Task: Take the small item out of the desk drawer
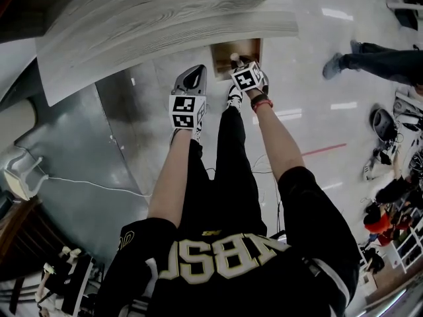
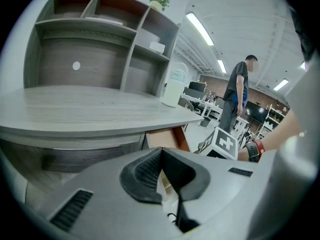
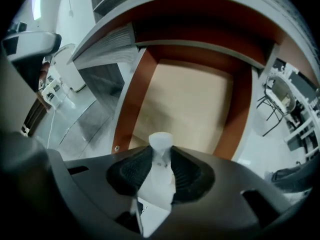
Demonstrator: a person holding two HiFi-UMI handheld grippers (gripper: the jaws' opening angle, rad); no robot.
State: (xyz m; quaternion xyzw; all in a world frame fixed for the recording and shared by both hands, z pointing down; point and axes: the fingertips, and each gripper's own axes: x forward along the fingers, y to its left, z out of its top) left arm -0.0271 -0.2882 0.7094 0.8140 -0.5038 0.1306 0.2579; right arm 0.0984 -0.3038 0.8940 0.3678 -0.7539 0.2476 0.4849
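Observation:
The desk drawer (image 1: 246,47) stands pulled out under the grey wood desk top (image 1: 165,18). In the right gripper view its pale floor (image 3: 190,104) lies bare between reddish-brown walls. My right gripper (image 3: 161,159) is shut on a small white tube-shaped item (image 3: 160,176), whose cap pokes up between the pads just over the drawer's front edge. The head view shows that right gripper (image 1: 236,65) at the drawer mouth with the white item (image 1: 234,57) at its tip. My left gripper (image 1: 190,79) hangs beside it, left of the drawer. This left gripper (image 2: 160,156) has its pads together with nothing between them.
A white jug (image 2: 171,91) stands on the desk's right end, with an open shelf unit (image 2: 100,24) behind. A person (image 2: 236,94) stands on the shiny floor to the right. A white cable (image 1: 86,183) runs over the floor at left. Bags and clutter (image 1: 390,197) lie at far right.

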